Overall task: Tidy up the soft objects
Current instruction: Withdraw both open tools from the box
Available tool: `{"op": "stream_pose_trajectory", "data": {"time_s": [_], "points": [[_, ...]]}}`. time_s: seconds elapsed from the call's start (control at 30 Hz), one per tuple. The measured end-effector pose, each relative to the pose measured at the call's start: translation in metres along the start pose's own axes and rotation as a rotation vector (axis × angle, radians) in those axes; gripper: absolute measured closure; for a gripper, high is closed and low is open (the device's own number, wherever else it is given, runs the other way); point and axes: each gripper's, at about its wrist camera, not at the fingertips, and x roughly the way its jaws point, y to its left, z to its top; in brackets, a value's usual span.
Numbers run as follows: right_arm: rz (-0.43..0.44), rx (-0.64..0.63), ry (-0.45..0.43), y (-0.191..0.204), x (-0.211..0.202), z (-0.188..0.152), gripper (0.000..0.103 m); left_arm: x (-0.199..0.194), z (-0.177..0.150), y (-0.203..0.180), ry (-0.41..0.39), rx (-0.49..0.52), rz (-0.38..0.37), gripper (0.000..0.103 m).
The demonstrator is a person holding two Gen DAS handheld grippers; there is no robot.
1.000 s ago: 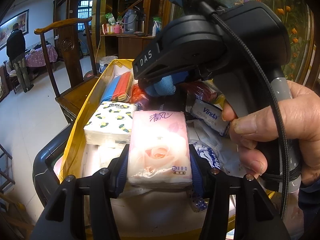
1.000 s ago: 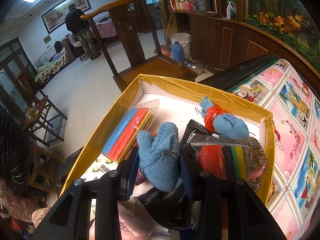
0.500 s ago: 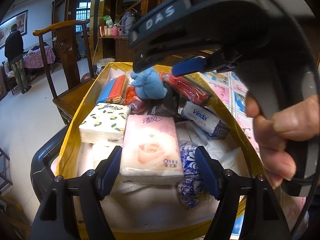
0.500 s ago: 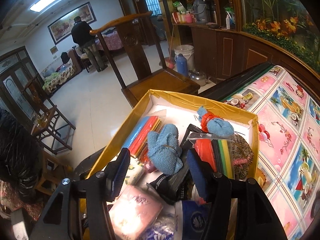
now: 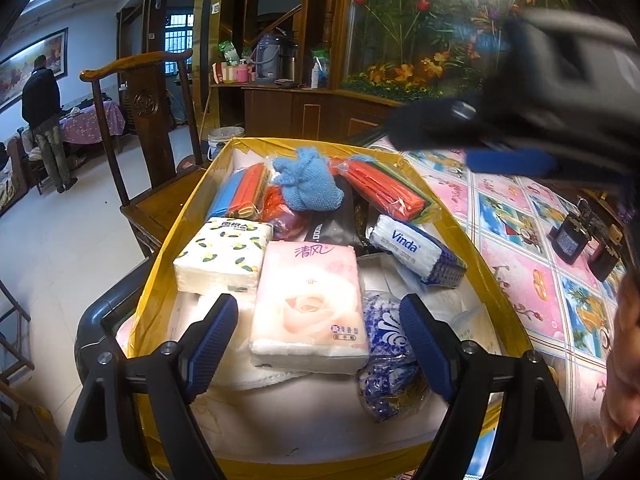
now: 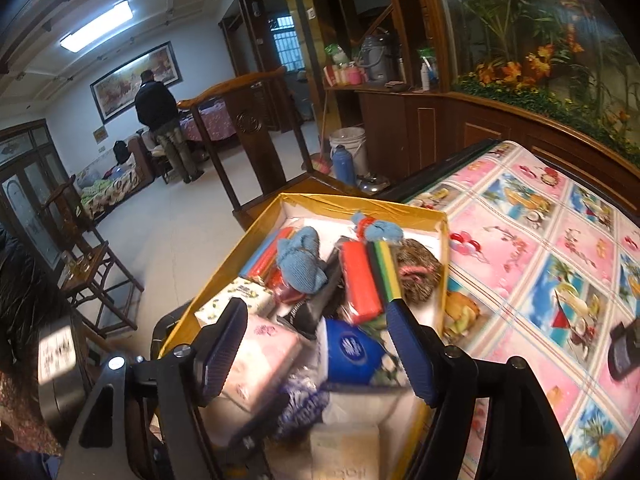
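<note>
A yellow-edged box [image 5: 188, 216] holds several soft items. A pink rose tissue pack [image 5: 310, 300] lies at its near end, between the fingers of my open, empty left gripper [image 5: 316, 340]. A lemon-print tissue pack [image 5: 224, 256], a Vinda pack [image 5: 416, 250] and a blue knitted cloth [image 5: 308, 184] lie beyond it. My right gripper [image 6: 318, 346] is open and empty, raised above the box [image 6: 400, 210]; the blue cloth [image 6: 300, 262] and a red sponge pack [image 6: 360, 280] show below it. The right gripper also shows blurred at the upper right of the left wrist view [image 5: 508, 160].
The box sits on a table with a pink picture-print cloth [image 6: 540, 260]. A wooden chair [image 5: 148, 128] stands just beyond the box. Small black devices [image 5: 584, 236] lie on the cloth at right. A person [image 6: 160, 120] stands far off.
Both grippers have opened. The left let go of the pink tissue pack and the right let go of the blue cloth; both lie in the box. The right gripper has lifted up and away.
</note>
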Motion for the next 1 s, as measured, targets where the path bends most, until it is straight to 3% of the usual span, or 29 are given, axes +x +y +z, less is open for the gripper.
{"op": "stream_pose_trajectory", "data": {"time_s": [0.47, 0.7, 0.77, 0.83, 1.0], "points": [[-0.096, 0.097, -0.101, -0.036, -0.041, -0.057, 0.022, 0.005, -0.001, -0.016, 0.013, 0.056, 0.056, 0.02], [-0.036, 0.123, -0.097, -0.043, -0.037, -0.064, 0.022, -0.007, 0.003, -0.012, 0.004, 0.058, 0.083, 0.019], [-0.029, 0.125, -0.094, -0.043, -0.036, -0.066, 0.022, -0.012, 0.005, -0.008, -0.012, 0.051, 0.098, 0.019], [-0.03, 0.119, -0.094, -0.041, -0.035, -0.067, 0.022, -0.015, 0.007, -0.003, -0.026, 0.042, 0.116, 0.012], [-0.036, 0.096, -0.089, -0.034, -0.034, -0.07, 0.022, -0.014, 0.005, 0.005, -0.003, 0.025, 0.131, 0.012]]}}
